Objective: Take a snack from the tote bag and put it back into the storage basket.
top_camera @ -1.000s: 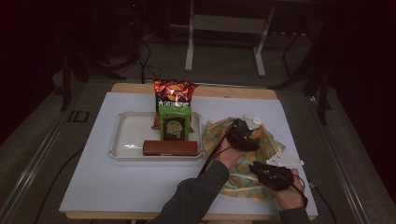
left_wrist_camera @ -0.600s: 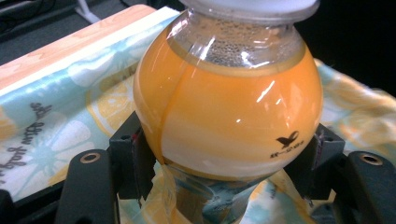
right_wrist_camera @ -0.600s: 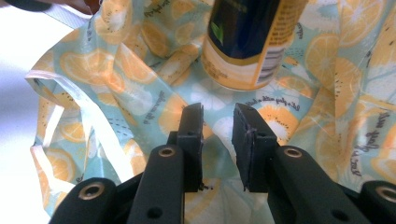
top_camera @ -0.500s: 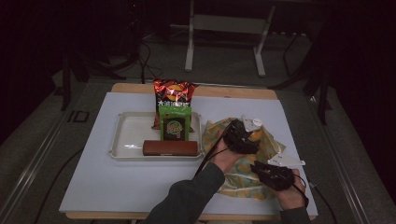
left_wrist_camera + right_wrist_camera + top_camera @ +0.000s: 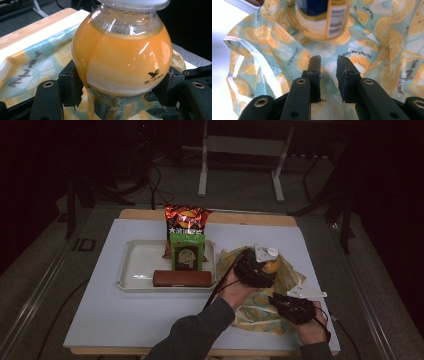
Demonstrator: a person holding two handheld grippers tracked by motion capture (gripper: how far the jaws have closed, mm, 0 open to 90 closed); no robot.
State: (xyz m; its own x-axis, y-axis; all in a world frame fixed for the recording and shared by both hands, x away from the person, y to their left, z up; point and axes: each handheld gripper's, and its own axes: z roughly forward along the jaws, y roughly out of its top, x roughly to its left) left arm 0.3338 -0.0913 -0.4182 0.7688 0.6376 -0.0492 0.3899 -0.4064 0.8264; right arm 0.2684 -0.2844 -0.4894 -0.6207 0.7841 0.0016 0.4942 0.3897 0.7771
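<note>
Between the two black jaws of the left gripper [image 5: 117, 97] sits a round bottle of orange juice [image 5: 122, 55]. The jaws press on its lower part from both sides, so the bottle is held tight. Its white cap [image 5: 271, 252] is at the top, above the jaws. Under the bottle and just below the fingers [image 5: 75, 87] lies a plastic bag with lemon and orange slices printed on it [image 5: 32, 72]. Some of the bag is bunched up right between the jaws, under the bottle.

The right gripper [image 5: 328, 75] is close by, nearer to the person. Its jaws stand a little apart. They sit over the fruit bag [image 5: 274, 42], and I cannot tell if they pinch a fold of it. In the right gripper view the bottom of the bottle [image 5: 322, 20], with its dark blue label, stands just past the tips of the fingers [image 5: 315, 72].

Off to the left of both grippers is a white tray [image 5: 137, 270]. It holds a red snack bag [image 5: 186, 220], a green packet [image 5: 187, 252] and a brown bar [image 5: 182, 278].

A second ago the left gripper was lower on the bag. Now it has come up a bit with the bottle, and the white cap shows more. The right gripper has stayed where it was.
</note>
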